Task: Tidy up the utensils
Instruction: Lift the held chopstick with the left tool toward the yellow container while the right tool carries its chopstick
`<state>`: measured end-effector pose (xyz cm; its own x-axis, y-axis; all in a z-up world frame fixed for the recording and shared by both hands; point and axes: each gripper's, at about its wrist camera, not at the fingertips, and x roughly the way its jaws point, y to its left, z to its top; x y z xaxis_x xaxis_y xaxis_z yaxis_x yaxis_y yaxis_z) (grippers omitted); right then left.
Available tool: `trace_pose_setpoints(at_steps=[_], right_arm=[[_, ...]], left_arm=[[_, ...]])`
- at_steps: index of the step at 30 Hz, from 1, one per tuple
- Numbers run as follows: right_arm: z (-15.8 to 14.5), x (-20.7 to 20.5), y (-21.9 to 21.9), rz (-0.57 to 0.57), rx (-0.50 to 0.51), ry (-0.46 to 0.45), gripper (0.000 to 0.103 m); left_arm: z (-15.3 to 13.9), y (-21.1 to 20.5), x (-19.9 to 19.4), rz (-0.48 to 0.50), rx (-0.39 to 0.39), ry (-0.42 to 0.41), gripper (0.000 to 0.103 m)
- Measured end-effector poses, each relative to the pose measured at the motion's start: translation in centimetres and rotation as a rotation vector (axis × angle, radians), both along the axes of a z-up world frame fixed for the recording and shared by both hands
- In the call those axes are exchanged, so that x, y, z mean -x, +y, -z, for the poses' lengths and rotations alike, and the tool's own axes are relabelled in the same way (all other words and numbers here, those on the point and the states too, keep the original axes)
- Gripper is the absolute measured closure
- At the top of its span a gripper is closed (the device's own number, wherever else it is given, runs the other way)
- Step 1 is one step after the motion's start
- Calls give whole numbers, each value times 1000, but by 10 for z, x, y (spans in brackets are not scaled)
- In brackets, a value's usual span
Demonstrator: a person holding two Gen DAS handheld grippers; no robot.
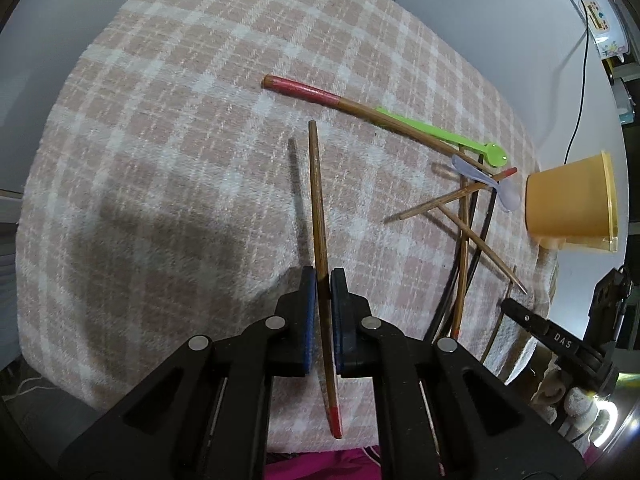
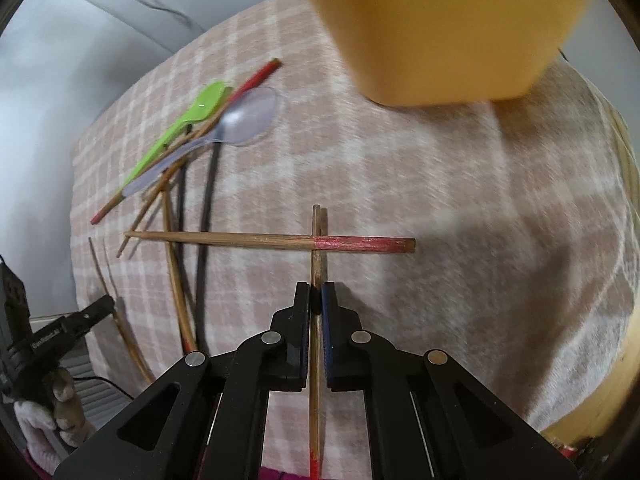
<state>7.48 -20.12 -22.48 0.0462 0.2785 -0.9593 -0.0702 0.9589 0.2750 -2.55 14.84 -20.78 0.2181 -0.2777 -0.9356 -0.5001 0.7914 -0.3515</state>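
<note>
With each gripper, left (image 1: 323, 280) and right (image 2: 316, 294), clamped on a chopstick (image 1: 318, 200), we're mid-pickup; next, carry both to the cup (image 1: 570, 204).

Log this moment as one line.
left tongs: shut on chopstick | right tongs: shut on chopstick | yellow cup: empty-side view | pile remains

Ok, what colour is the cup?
Yellow-orange cup, clearest in the left wrist view.
</note>
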Motion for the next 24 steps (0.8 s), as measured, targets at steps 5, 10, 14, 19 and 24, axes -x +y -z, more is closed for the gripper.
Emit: trace_pose_setpoints(at_steps=[5, 10, 14, 19, 24], right_arm=[[-4, 15, -19, -3, -20, 27, 99], [-4, 33, -22, -22, -48, 51, 99], [-4, 43, -7, -46, -77, 58, 99], [-10, 36, 2, -47, -120, 47, 99], [-11, 27, -8, -47, -118, 69, 99]], left_arm=[[-4, -11, -1, 5, -7, -12, 98], [-8, -29, -9, 20, -14, -28, 98], [-12, -38, -11, 33, -17, -36, 99], [-14, -45, -9, 33, -17, -42, 99], [-14, -47, -8, 31, -11, -47, 99]])
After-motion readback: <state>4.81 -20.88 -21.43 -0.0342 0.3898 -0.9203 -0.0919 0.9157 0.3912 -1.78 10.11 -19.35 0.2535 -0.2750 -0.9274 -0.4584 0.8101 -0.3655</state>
